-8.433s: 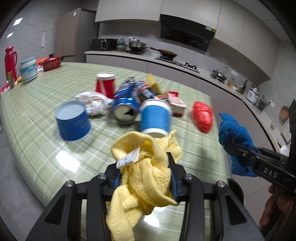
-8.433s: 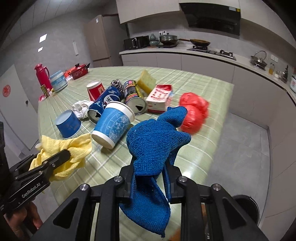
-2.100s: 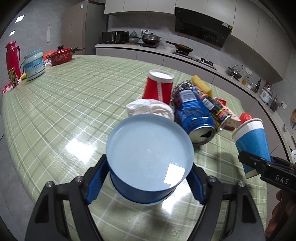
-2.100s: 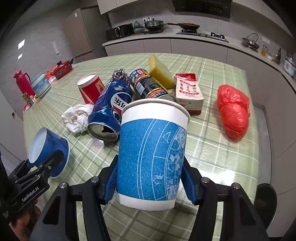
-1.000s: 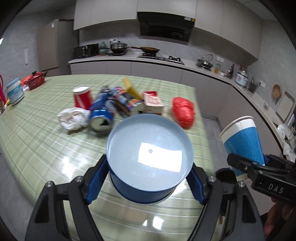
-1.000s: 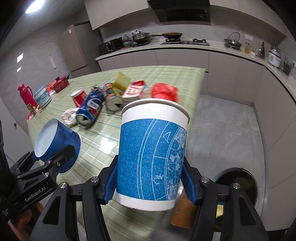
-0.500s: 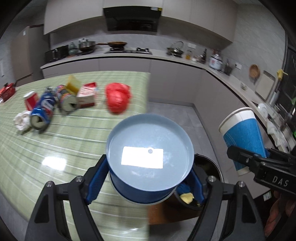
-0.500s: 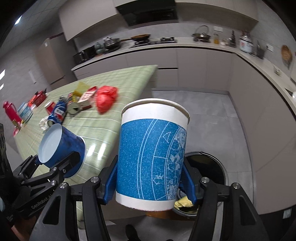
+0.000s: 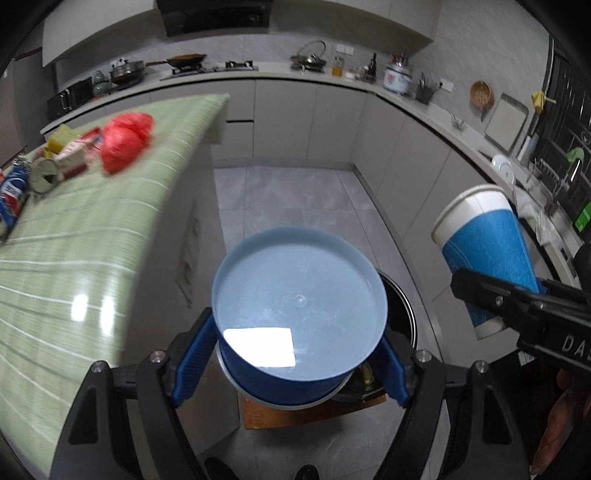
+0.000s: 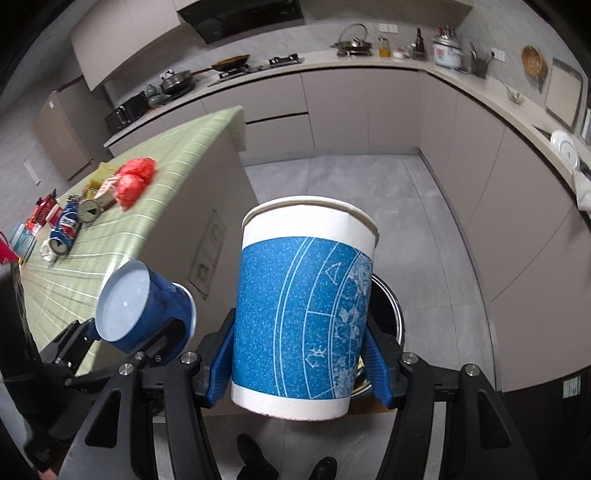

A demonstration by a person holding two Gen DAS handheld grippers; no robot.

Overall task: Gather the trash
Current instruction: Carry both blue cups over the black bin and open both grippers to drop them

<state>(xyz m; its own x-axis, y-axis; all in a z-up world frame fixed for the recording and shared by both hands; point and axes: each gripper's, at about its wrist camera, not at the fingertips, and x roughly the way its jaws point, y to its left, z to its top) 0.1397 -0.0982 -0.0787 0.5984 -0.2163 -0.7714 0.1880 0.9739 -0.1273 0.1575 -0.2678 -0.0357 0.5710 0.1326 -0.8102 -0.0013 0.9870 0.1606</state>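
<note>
From the left wrist, the left tool (image 9: 297, 363) clamps a dark blue cup (image 9: 299, 314) above the round bin (image 9: 400, 314) on the floor. From the right wrist, the right tool (image 10: 301, 360) grips a blue-and-white paper cup (image 10: 306, 306) over that bin, well clear of the green surface (image 10: 110, 236).

- Grey tiled floor (image 9: 295, 199) between a kitchen island and a curved run of cabinets.
- Island topped with a green checked cloth (image 9: 74, 258), glare from overhead light on it.
- Pale, handleless base cabinets (image 10: 369, 107) under a long light worktop (image 10: 461, 79) bending round the room.
- Black extractor hood (image 9: 216, 16) above a gas hob (image 9: 236, 66), pale wall cupboards alongside.
- Grey wall (image 9: 369, 40) with switch plates behind the worktop.
- Tall brown fridge (image 10: 62, 129) at the far end.
</note>
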